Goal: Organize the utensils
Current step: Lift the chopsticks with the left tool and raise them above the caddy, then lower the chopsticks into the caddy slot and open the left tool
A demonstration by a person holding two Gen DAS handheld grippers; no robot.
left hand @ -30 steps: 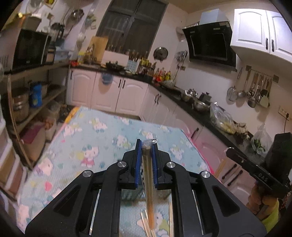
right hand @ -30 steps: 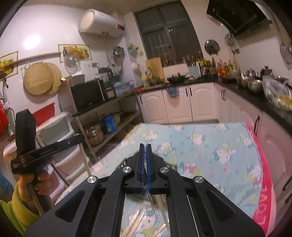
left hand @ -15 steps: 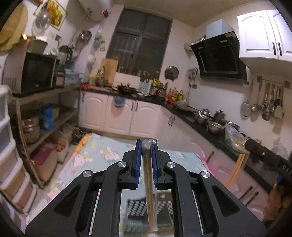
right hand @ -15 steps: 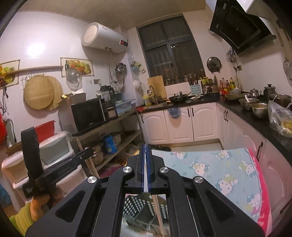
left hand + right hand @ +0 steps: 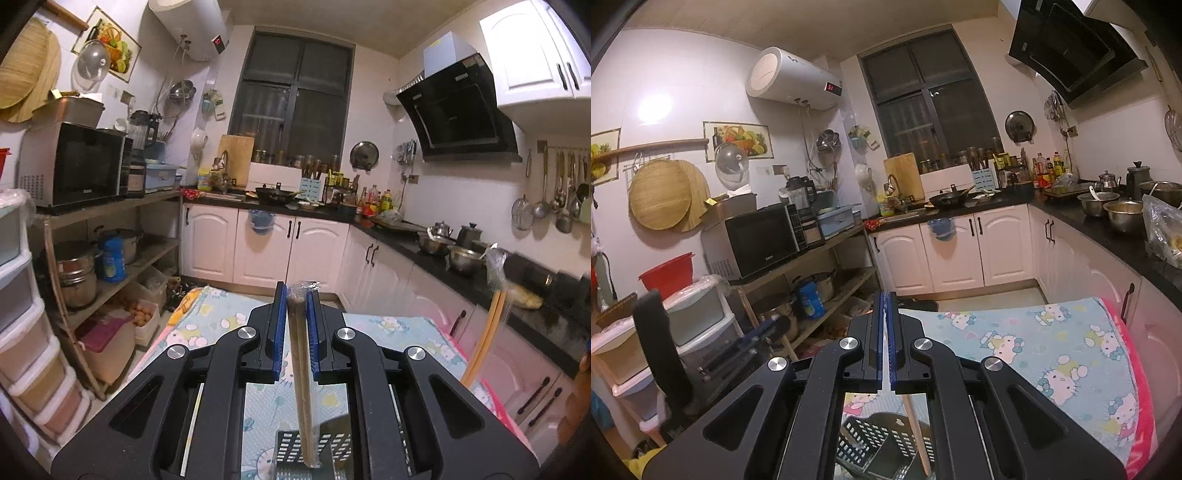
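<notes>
We see two grippers. The left gripper is clamped on one wrapped pair of dark chopsticks; the right gripper is pinched nearly closed on a wrapped pale pair. One black slotted basket sits at 6 o'clock, mostly hidden. A cartoon tablecloth covers the kitchen table.

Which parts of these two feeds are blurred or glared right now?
Left wrist view: right gripper motion-smeared at the right edge; held chopsticks sharp. Right wrist view: glare spot on the wall; left gripper blurred at left.
</notes>
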